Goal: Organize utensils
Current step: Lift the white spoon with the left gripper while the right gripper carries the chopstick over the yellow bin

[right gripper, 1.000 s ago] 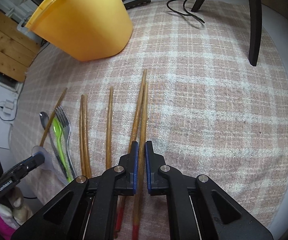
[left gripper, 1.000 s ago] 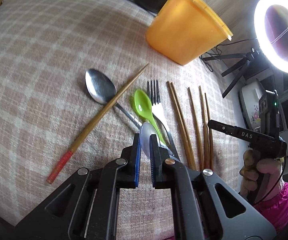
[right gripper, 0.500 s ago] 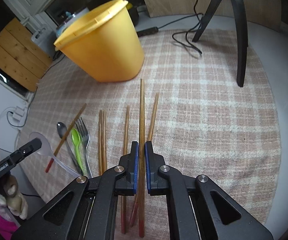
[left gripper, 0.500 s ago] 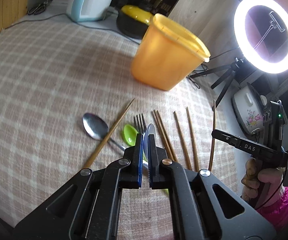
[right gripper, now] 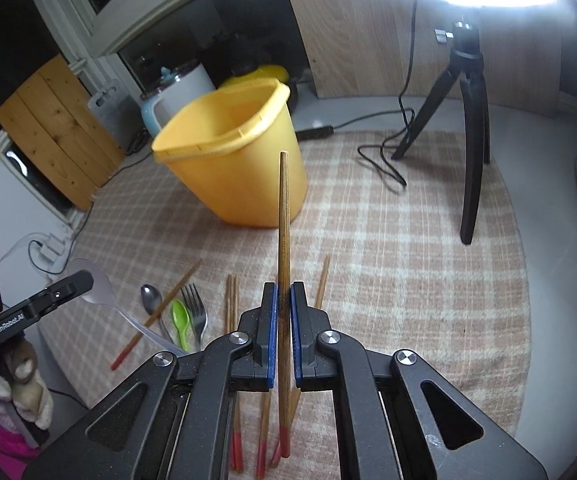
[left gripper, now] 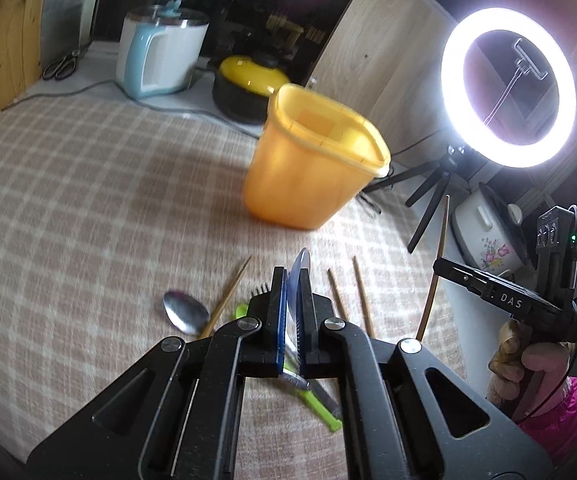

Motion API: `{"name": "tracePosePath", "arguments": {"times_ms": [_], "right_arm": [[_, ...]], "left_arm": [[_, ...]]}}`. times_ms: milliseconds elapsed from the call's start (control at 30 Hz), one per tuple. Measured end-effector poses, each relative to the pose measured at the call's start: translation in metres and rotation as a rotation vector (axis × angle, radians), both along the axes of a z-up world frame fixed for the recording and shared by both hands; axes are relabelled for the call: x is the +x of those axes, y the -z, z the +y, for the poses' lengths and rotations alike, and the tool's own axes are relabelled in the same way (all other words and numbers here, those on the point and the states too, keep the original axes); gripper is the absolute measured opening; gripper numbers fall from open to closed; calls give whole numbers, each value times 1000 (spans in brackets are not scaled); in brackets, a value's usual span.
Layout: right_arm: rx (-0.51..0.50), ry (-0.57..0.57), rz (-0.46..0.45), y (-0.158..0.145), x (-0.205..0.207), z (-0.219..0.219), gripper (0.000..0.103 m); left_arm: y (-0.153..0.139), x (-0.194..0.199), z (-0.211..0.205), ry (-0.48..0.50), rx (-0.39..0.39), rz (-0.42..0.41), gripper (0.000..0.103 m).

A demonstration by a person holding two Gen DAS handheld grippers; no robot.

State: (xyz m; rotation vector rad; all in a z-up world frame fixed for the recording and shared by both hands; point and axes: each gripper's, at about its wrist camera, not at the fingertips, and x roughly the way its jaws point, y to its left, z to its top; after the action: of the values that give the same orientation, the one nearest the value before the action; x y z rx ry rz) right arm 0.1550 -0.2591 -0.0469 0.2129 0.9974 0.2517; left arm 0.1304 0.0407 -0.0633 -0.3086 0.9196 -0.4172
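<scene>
While both were lifted off the tabletop (right gripper: 408, 240), the right tongs (right gripper: 283, 312) pinched a chopstick (right gripper: 283, 220) upright-ish and the left tongs (left gripper: 293, 292) clamped a clear spoon (left gripper: 299, 268), both pointed toward the yellow bin (right gripper: 232, 168) beyond.

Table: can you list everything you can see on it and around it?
bucket: 1, orange, back of cloth
cloth: 1, pink checks, under everything
loose chopsticks: 5, brown with red ends, lying on cloth
metal spoon: 1, silver, under one chopstick
green spoon: 1, beside fork
fork: 1, silver, on cloth
kettle: 1, white and blue, behind cloth
pot: 1, yellow lid, behind bucket
ring light: 1, white, on tripod
left gripper: 1, black, fingers shut on clear spoon
right gripper: 1, black, fingers shut on held chopstick
</scene>
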Motion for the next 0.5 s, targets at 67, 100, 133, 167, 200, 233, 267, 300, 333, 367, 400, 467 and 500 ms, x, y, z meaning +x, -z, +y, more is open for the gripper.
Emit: {"name": "tracePosePath", "arguments": {"times_ms": [67,100,133,167,200,233,267,300,333,367,400,467,500], "right_arm": [[-7,-5,-25,-8,2,1,5],[-9,-6,-36,-12,4,2,5],[-9,-10,-53,-18,7,3,5],[-9,-12,-63,-22,8,3,5],[-10,-15,-75,-27,10,4,5],[-13,-18,-87,-31,12,5,5],[-18,-22,-106,-36,16,7,5],[-20,-24,-118,-40,18,7,5],[-19,-25,-126,-42,20,7,5],[-18,-27,-137,-46,23,9,5],[-18,-29,-146,-48,25,9,5],[-15,-30,-170,-55,31,12,5],[-11,-31,-180,-59,34,13,5]], "left_arm": [[-7,4,1,-2,-2,-17,1],[-11,6,1,-4,-1,-29,1],[-14,8,1,-6,1,-39,1],[-18,10,2,-10,5,-51,1],[-22,13,2,-15,7,-64,1],[-25,15,3,-19,7,-73,1],[-29,19,5,-28,8,-87,1],[-31,21,6,-36,9,-95,1],[-33,23,7,-44,8,-104,1],[-36,26,8,-55,3,-115,1],[-38,28,9,-62,-2,-122,1],[-43,33,10,-75,-5,-136,1],[-46,36,11,-81,-5,-145,1]]}}
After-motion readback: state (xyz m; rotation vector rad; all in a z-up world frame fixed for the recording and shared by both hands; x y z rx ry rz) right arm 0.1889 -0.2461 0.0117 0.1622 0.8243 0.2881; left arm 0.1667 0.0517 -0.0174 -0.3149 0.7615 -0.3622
